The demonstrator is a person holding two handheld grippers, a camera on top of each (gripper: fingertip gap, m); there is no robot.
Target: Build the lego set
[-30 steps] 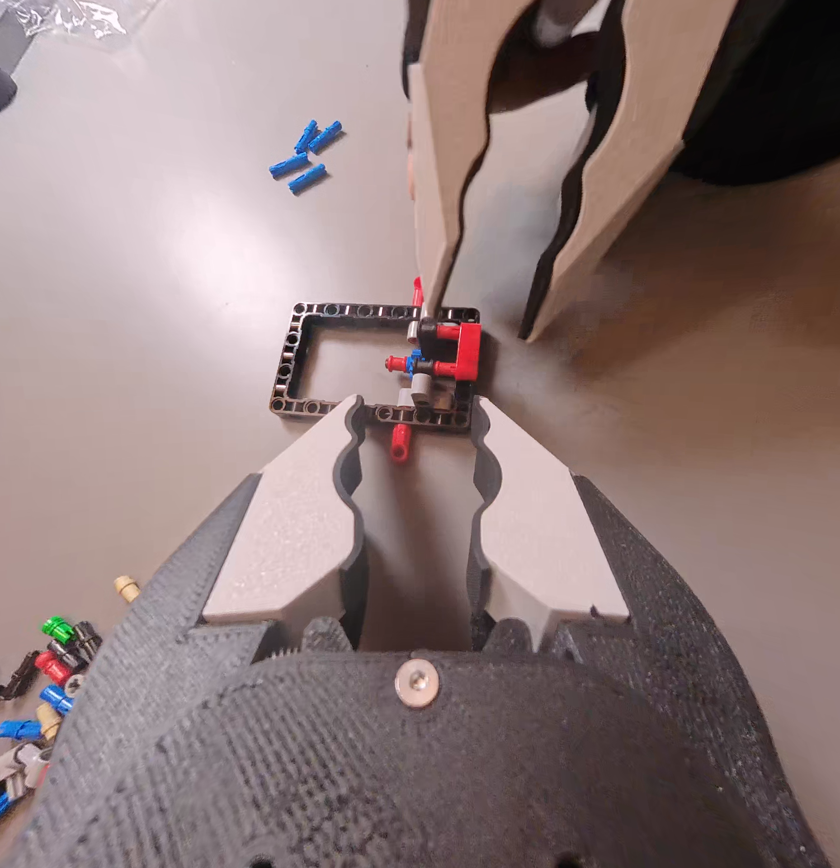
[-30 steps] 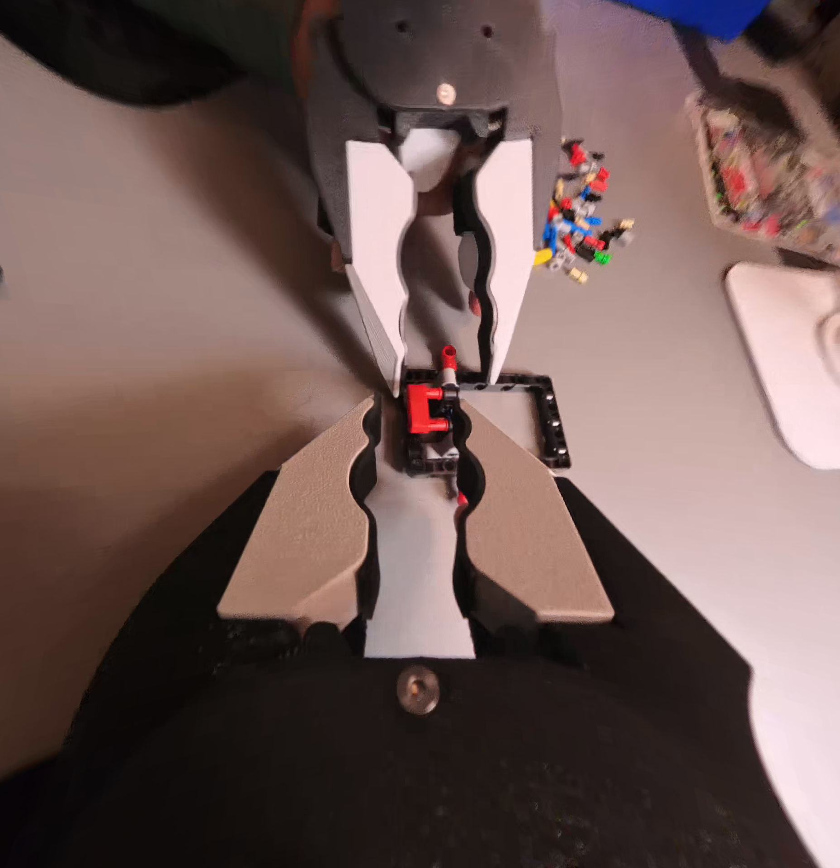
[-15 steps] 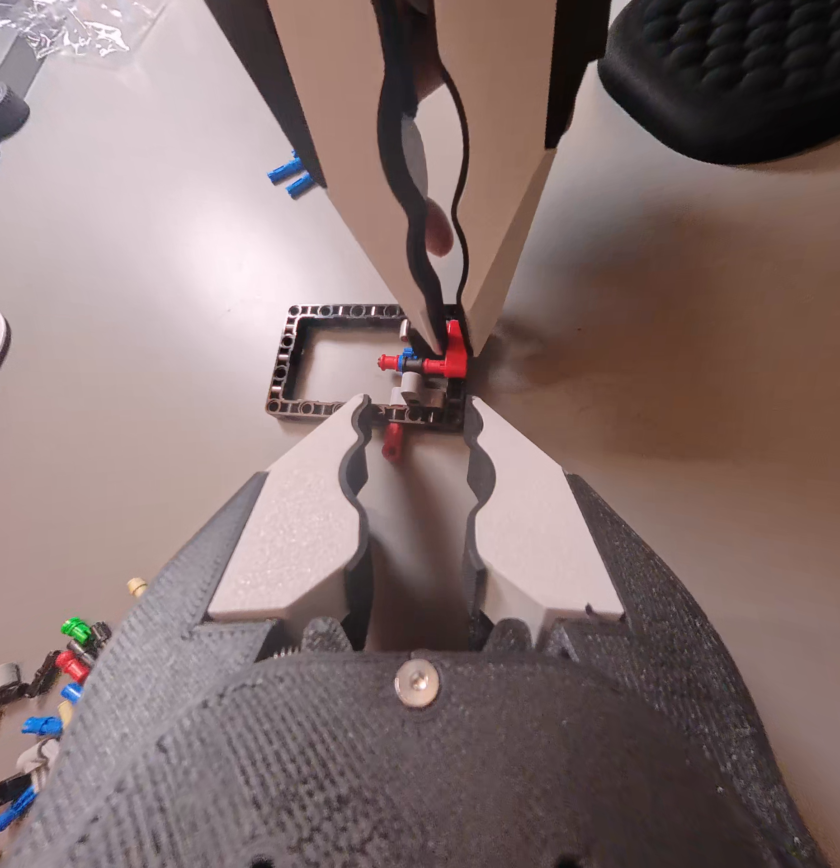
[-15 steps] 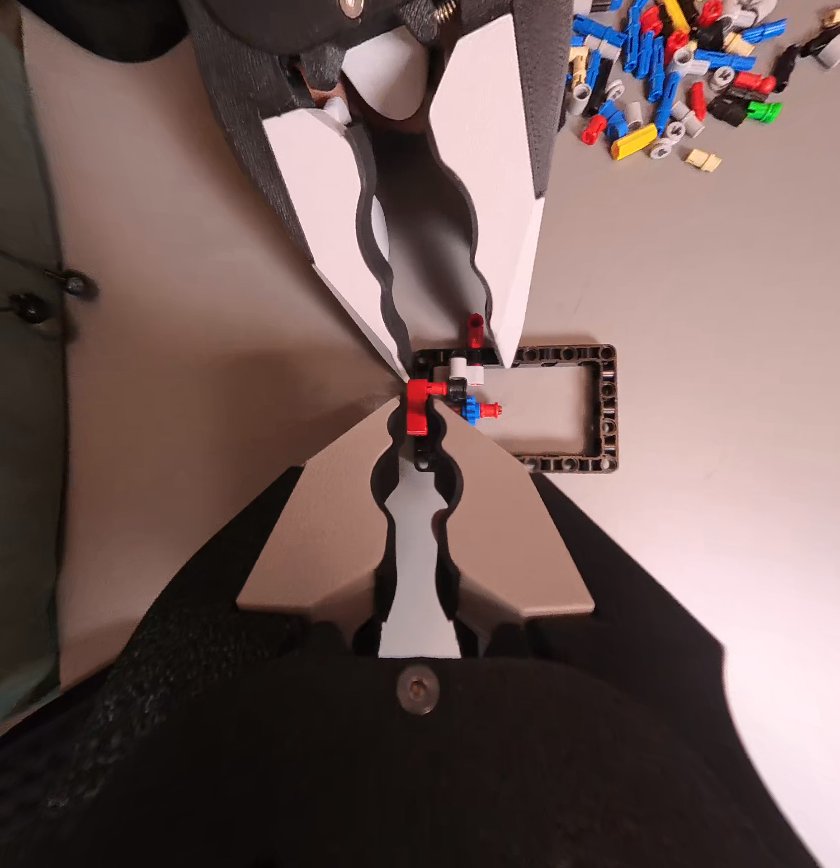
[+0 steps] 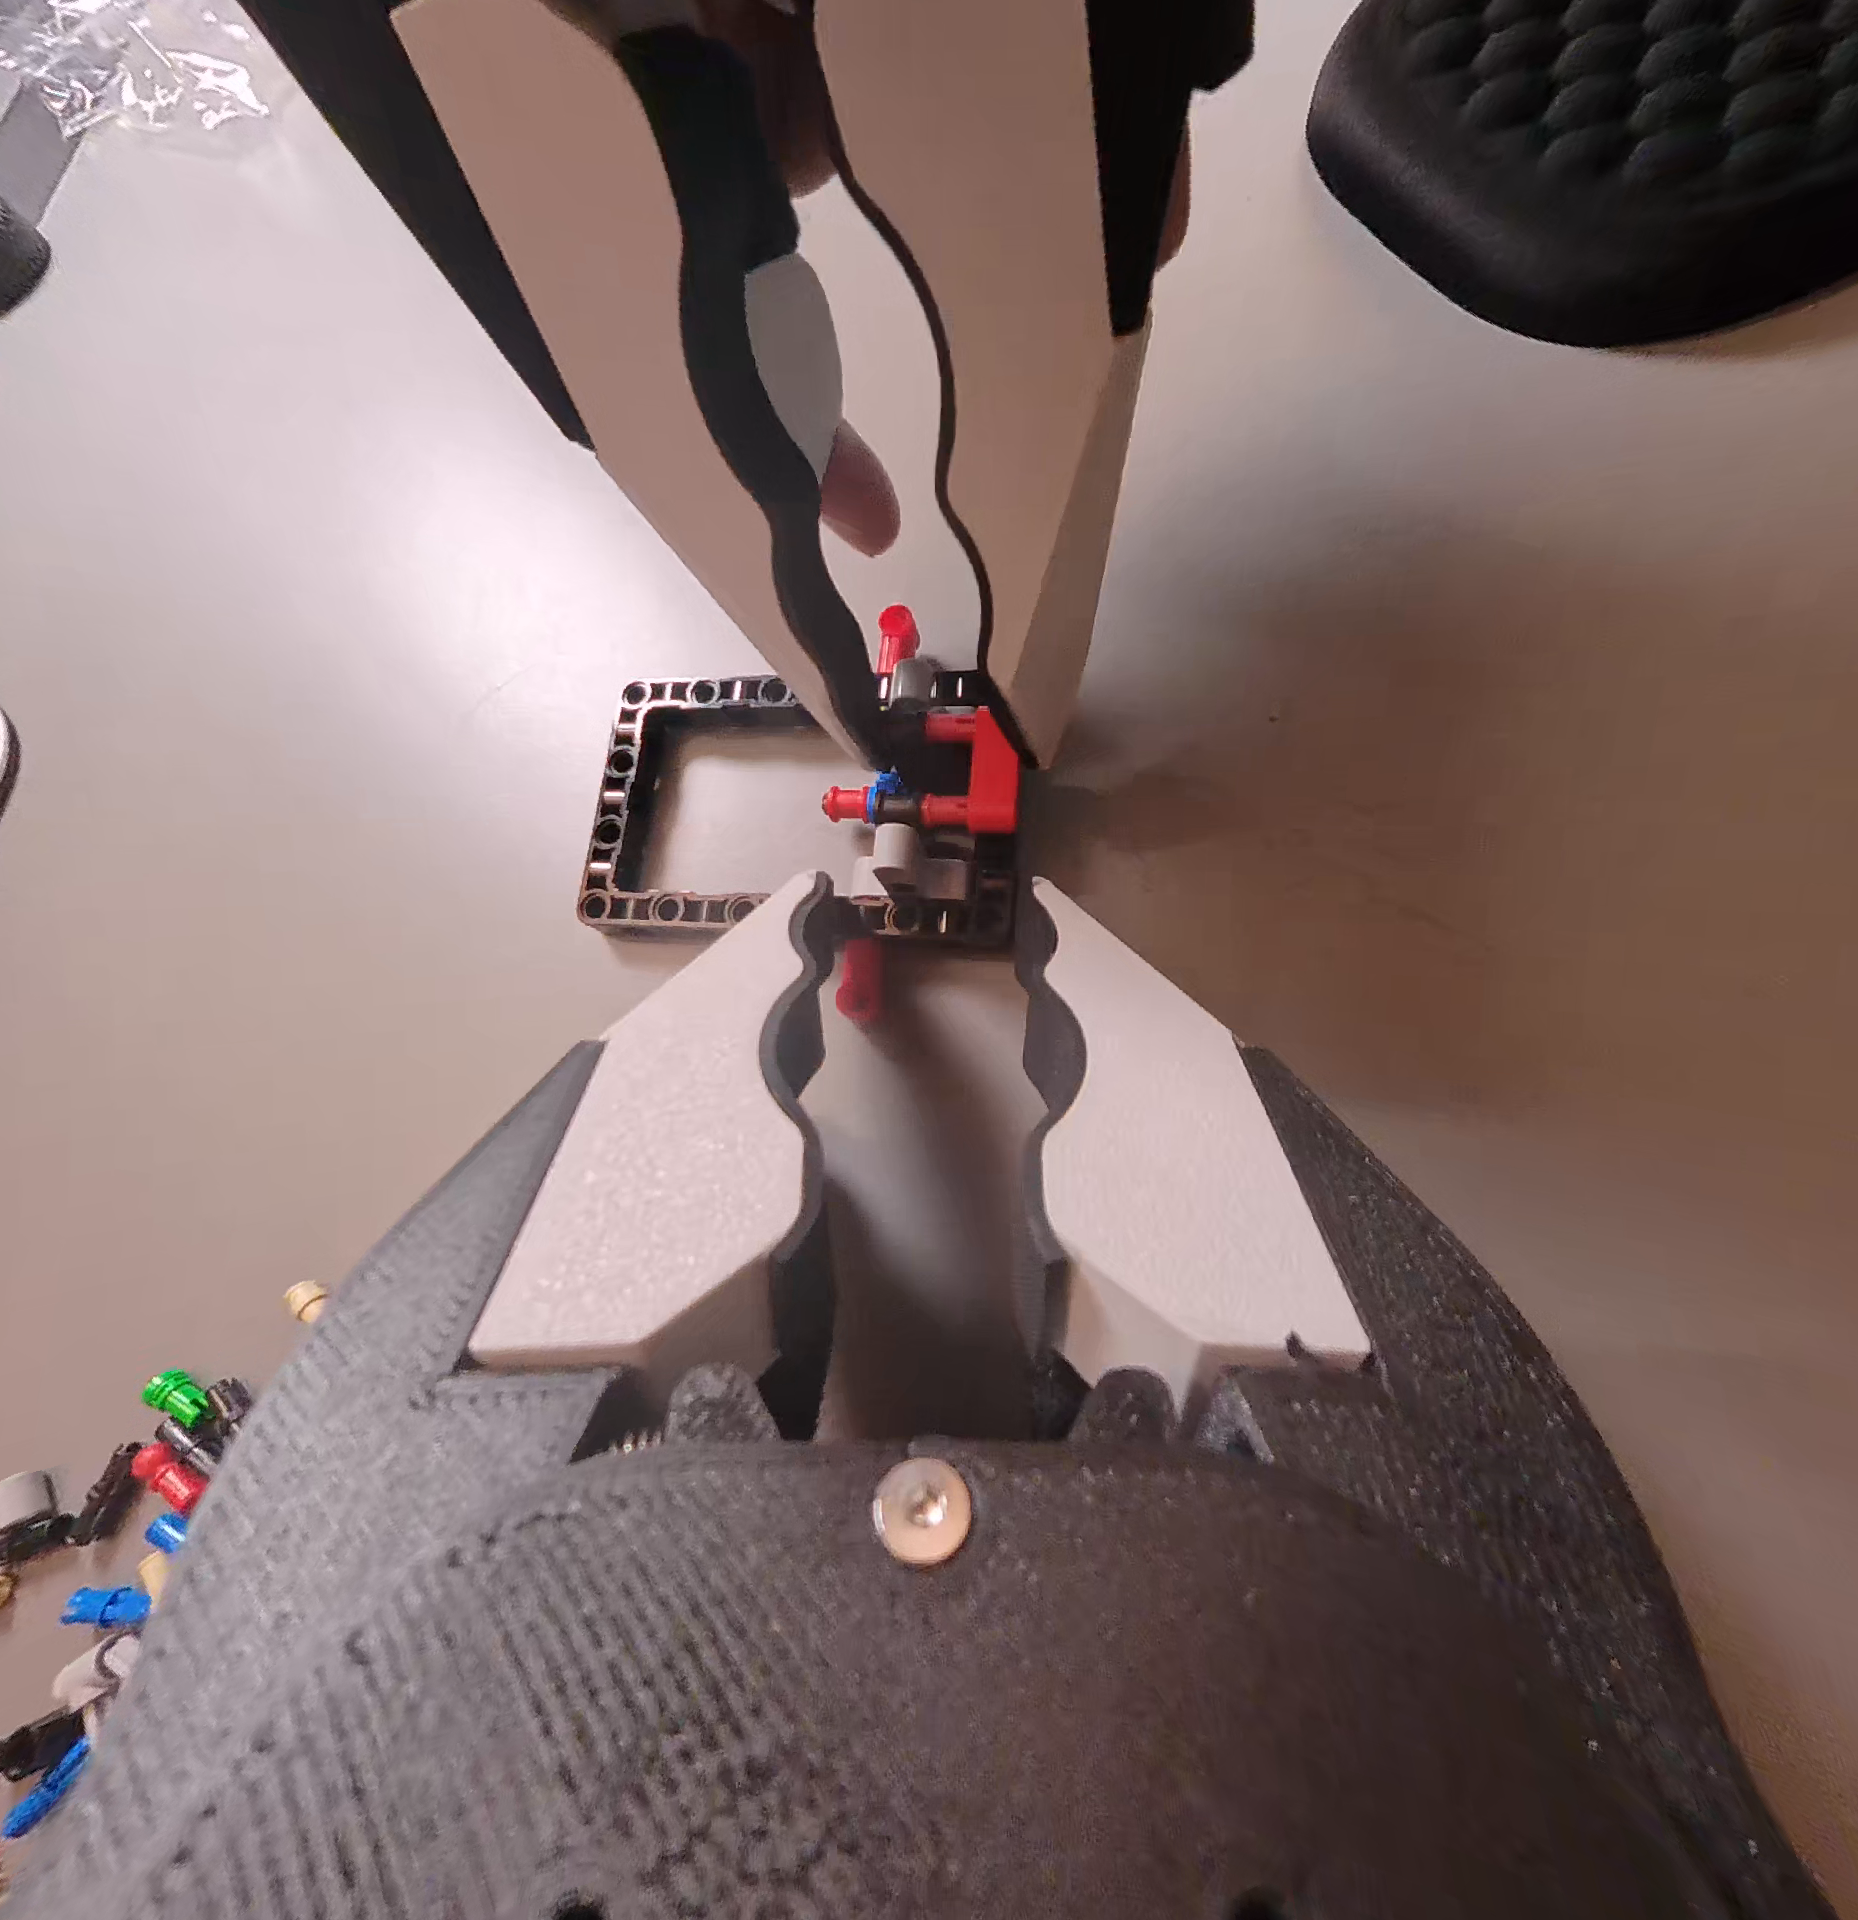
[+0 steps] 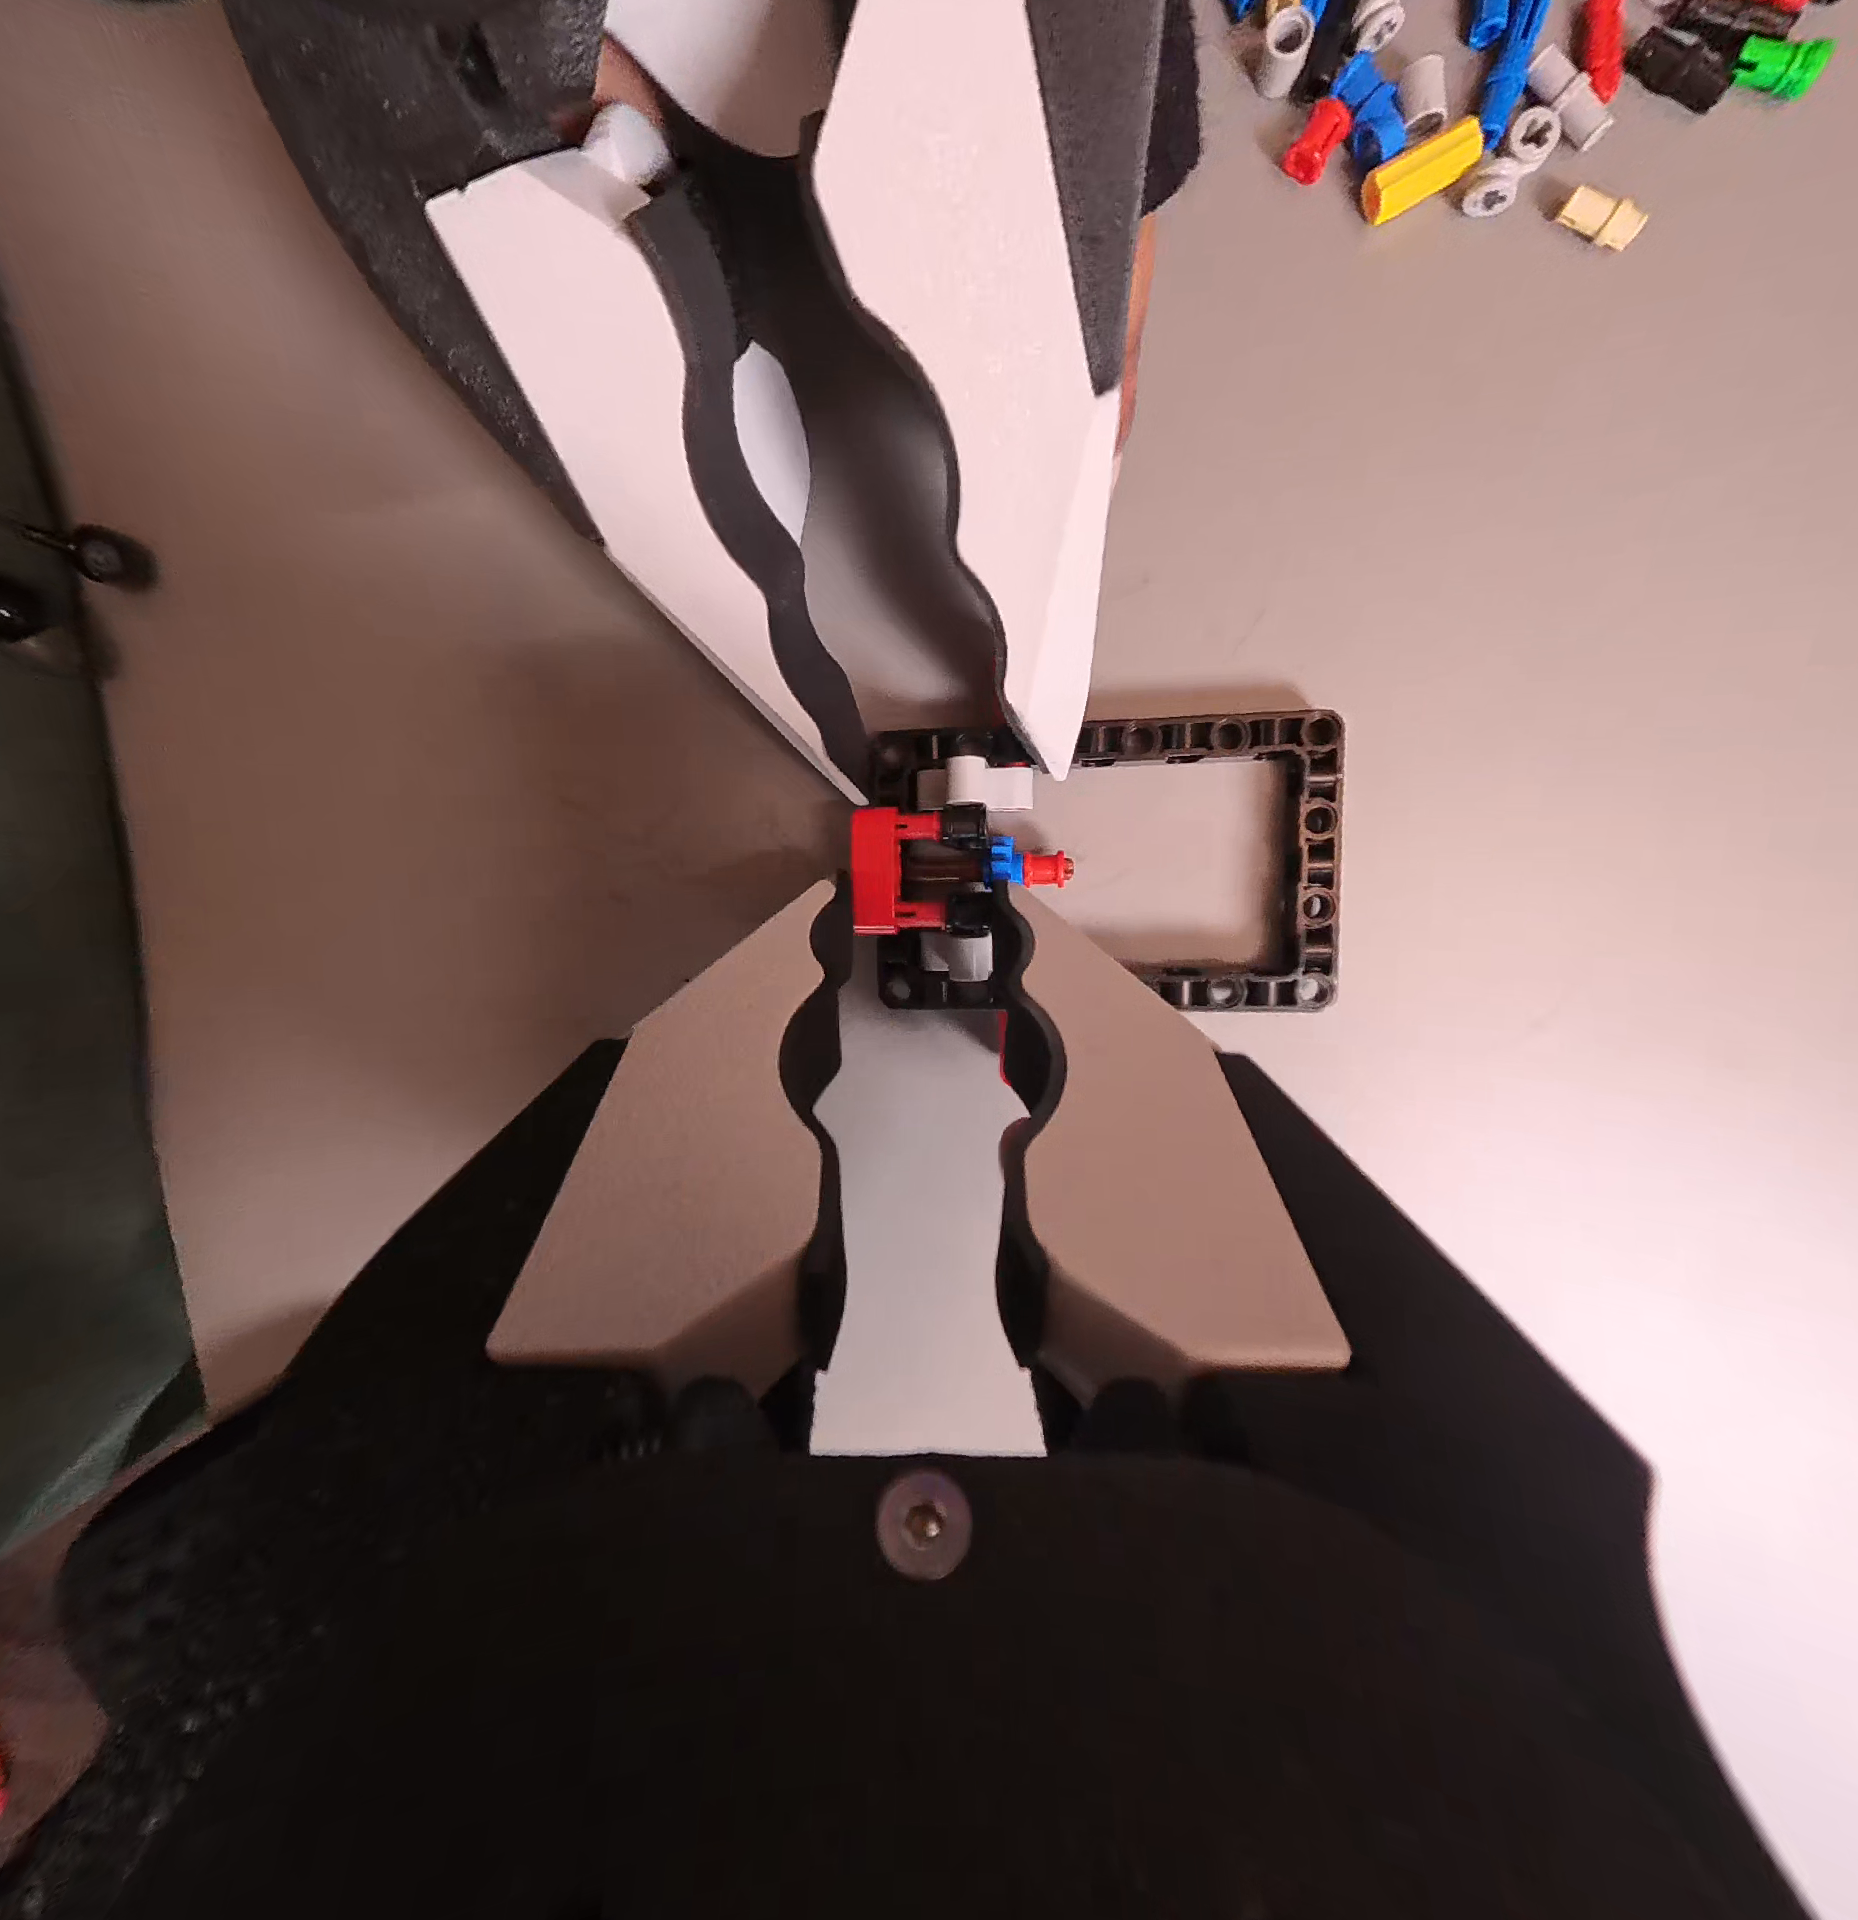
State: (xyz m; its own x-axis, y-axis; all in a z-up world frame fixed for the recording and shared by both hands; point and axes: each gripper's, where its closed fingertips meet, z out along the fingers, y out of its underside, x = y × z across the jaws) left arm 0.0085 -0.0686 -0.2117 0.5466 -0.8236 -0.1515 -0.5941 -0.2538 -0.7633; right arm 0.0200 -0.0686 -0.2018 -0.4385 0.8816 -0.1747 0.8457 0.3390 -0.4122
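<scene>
Only the left wrist view shows the frame's (image 5: 634, 810) near red axle (image 5: 859, 977).

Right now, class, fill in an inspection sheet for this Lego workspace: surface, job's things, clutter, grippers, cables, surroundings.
Surface: plain beige table.
Job's things: dark rectangular frame lying flat; red bracket with pins at one end.
Clutter: loose pieces in a pile; clear plastic wrap.
Grippers: left gripper and right gripper open, straddling the frame's built end from opposite sides.
Cables: nothing seen.
Surroundings: black textured pad.
</scene>
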